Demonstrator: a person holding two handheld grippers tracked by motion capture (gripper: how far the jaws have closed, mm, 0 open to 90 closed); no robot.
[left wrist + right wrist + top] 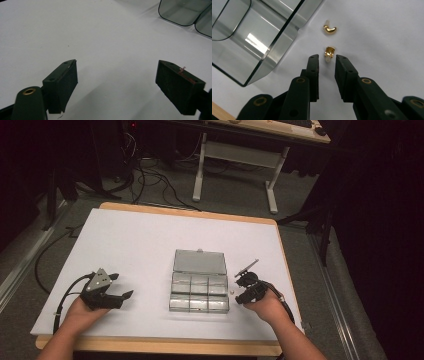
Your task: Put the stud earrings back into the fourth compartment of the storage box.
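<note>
A clear plastic compartment box (199,292) lies open on the white table, its lid (199,261) folded back. In the right gripper view two small gold earrings rest on the table beside the box's corner (265,58). My right gripper (327,58) is open only a little, its tips on either side of the nearer earring (329,52). The other earring (330,29) lies just beyond it. In the high view the right gripper (239,291) sits at the box's right side. My left gripper (124,285) is wide open and holds nothing, left of the box.
The white sheet (150,235) covers a wooden table whose front edge (160,347) runs near the person's forearms. Two of the box's compartments (185,12) show at the top right of the left gripper view. A desk frame (235,170) and cables lie on the floor beyond.
</note>
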